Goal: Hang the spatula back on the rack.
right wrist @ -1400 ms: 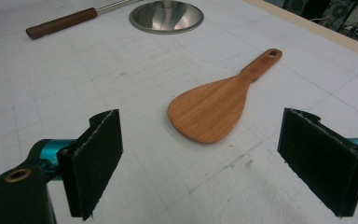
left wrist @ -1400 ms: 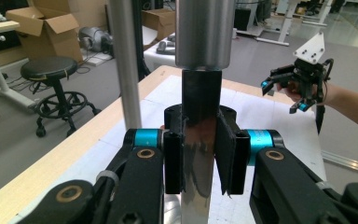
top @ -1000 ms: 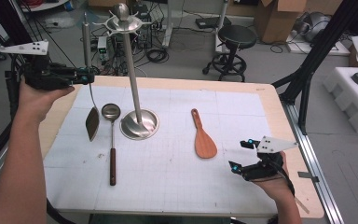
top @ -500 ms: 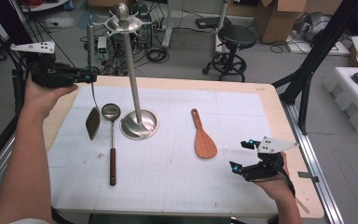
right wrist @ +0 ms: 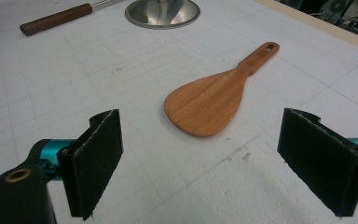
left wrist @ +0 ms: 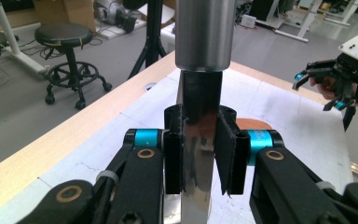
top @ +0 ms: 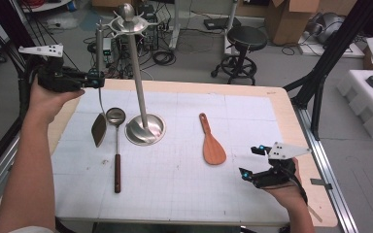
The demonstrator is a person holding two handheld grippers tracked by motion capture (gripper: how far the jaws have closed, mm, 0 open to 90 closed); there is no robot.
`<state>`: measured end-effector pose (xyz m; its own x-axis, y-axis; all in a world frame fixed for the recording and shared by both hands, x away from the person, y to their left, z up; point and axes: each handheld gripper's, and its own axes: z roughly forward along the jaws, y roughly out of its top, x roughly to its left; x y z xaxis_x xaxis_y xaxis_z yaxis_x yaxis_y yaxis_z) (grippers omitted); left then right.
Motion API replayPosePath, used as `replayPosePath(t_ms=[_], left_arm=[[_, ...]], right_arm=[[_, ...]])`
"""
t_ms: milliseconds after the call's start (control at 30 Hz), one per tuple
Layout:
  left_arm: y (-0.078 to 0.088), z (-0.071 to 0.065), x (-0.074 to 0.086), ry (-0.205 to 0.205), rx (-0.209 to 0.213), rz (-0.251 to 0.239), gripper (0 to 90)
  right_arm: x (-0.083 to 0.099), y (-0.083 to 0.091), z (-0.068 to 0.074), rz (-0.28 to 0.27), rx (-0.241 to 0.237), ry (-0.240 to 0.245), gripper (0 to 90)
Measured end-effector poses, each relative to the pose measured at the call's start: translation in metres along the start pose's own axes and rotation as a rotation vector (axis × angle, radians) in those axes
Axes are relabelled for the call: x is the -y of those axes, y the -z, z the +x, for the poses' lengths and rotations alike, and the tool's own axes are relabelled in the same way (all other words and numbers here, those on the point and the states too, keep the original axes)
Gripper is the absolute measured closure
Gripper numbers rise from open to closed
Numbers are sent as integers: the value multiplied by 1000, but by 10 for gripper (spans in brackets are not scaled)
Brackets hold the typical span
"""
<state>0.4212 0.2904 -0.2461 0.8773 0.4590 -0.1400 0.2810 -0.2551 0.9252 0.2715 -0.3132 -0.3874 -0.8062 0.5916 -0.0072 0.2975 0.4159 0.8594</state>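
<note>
Spatula (top: 98,127) hangs upright in left claw (top: 98,82), clenched on its metal handle, beside rack (top: 145,127). Lift hole to a hook, keep vertical. Right claw (top: 252,161) released near wooden paddle (top: 212,148).

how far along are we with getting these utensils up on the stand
Done: nothing hangs on the stand yet. In hand: the left gripper holds the metal spatula upright beside it. Left: the ladle and wooden paddle lie on the table; the right gripper waits open.
</note>
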Motion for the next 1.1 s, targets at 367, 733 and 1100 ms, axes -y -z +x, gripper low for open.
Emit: replayPosePath(t_ms=[367, 733, 1100], left_arm=[[-8, 6, 2, 28, -1, 33, 741], [-1, 9, 2, 61, -65, 3, 538], [8, -6, -4, 20, -72, -15, 380]], right_arm=[[1, -1, 0, 7, 2, -5, 128], [2, -1, 0, 8, -1, -6, 128], [0, 0, 1, 2, -1, -2, 128]])
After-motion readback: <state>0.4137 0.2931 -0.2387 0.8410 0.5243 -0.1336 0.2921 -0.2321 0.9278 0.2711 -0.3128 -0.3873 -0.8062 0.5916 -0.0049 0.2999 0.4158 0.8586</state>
